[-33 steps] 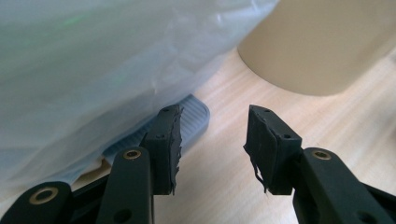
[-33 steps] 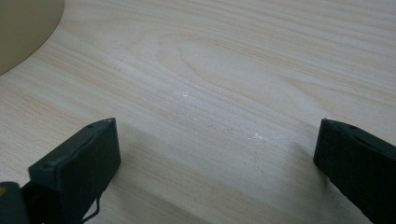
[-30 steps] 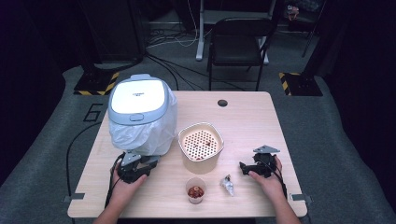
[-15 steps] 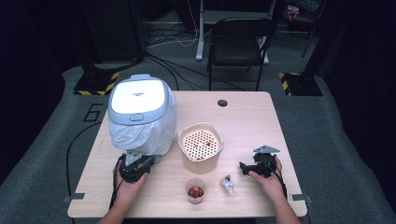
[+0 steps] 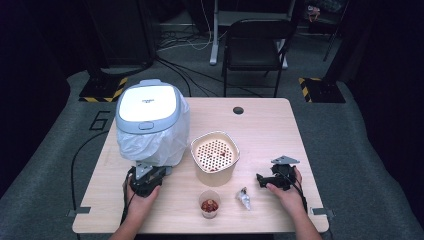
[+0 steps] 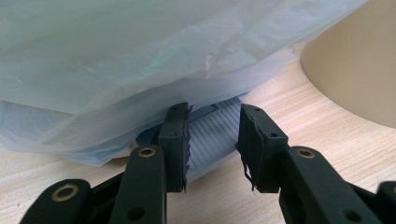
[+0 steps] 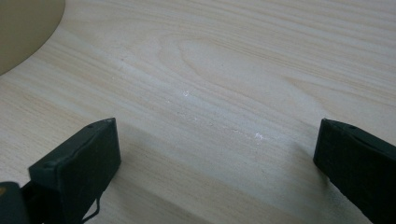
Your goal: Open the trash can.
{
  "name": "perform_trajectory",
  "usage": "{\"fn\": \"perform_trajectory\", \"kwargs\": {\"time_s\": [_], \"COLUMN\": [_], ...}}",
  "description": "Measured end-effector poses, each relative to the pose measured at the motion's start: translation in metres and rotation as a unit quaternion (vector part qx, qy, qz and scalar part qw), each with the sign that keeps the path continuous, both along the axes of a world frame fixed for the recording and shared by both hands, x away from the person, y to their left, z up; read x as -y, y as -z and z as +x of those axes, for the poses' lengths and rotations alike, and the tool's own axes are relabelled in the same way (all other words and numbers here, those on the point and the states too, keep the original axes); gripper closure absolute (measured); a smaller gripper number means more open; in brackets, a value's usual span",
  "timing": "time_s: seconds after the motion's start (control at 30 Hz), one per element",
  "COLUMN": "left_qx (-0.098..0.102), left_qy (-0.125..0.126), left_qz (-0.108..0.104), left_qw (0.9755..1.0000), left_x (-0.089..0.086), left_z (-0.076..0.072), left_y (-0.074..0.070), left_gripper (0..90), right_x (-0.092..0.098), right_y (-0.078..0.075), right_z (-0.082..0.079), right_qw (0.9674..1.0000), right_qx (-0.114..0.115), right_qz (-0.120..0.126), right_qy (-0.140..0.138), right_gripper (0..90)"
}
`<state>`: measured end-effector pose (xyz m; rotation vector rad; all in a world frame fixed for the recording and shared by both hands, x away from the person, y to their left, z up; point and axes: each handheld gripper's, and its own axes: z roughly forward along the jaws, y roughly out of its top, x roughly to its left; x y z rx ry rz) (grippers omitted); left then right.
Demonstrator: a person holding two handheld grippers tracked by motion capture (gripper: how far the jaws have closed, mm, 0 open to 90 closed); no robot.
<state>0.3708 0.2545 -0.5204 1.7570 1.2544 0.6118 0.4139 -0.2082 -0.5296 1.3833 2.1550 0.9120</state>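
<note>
A white-lidded rice cooker wrapped in a clear plastic bag stands at the table's left. My left gripper lies on the table at the bag's lower front edge. In the left gripper view its jaws have just been closing. They stand narrow with a gap between them, and the bag hangs over their tips. The cooker's ribbed base shows through the gap, and nothing is clamped. My right gripper rests at the right with its jaws wide open over bare wood.
A beige tub with a perforated insert stands mid-table, seen too as a beige tub wall. In front of it are a small cup of red bits and a crumpled foil wad. A folding chair stands behind the table.
The left hand has shifted slightly at the bag's lower edge. The right hand and the things on the table have not moved.
</note>
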Motion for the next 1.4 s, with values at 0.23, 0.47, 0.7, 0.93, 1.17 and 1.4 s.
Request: {"fn": "perform_trajectory", "kwargs": {"time_s": [0.23, 0.47, 0.7, 0.93, 1.17, 1.4], "left_qx": [0.018, 0.019, 0.009, -0.009, -0.008, -0.003], "left_qy": [0.012, 0.023, 0.011, 0.011, 0.01, 0.008], "left_qz": [-0.005, 0.015, 0.049, 0.053, 0.056, 0.067], "left_qw": [0.9998, 0.9994, 0.9987, 0.9985, 0.9983, 0.9977], "left_x": [0.0008, 0.0004, 0.0042, 0.0045, 0.0054, 0.007], "left_z": [-0.002, -0.0022, -0.0007, 0.0023, 0.0018, 0.0009], "left_y": [0.0051, 0.0064, 0.007, 0.0075, 0.0075, 0.0075], "left_gripper": [66.5, 67.1, 69.5, 69.4, 69.4, 69.4], "right_x": [0.0002, 0.0003, 0.0001, 0.0001, 0.0, 0.002], "right_y": [0.0, 0.0, 0.0, 0.0, -0.0001, -0.0052], "right_z": [0.0001, 0.0, -0.0002, -0.0003, -0.0005, -0.003], "right_qw": [1.0, 1.0, 1.0, 1.0, 1.0, 0.9999], "right_qx": [0.001, 0.001, 0.0, 0.0, -0.001, 0.002], "right_qz": [-0.001, -0.001, -0.001, -0.001, -0.001, 0.012], "right_qy": [-0.001, -0.001, -0.001, -0.002, -0.001, 0.0], "right_gripper": [0.1, 0.1, 0.1, 0.1, 0.2, 18.8]}}
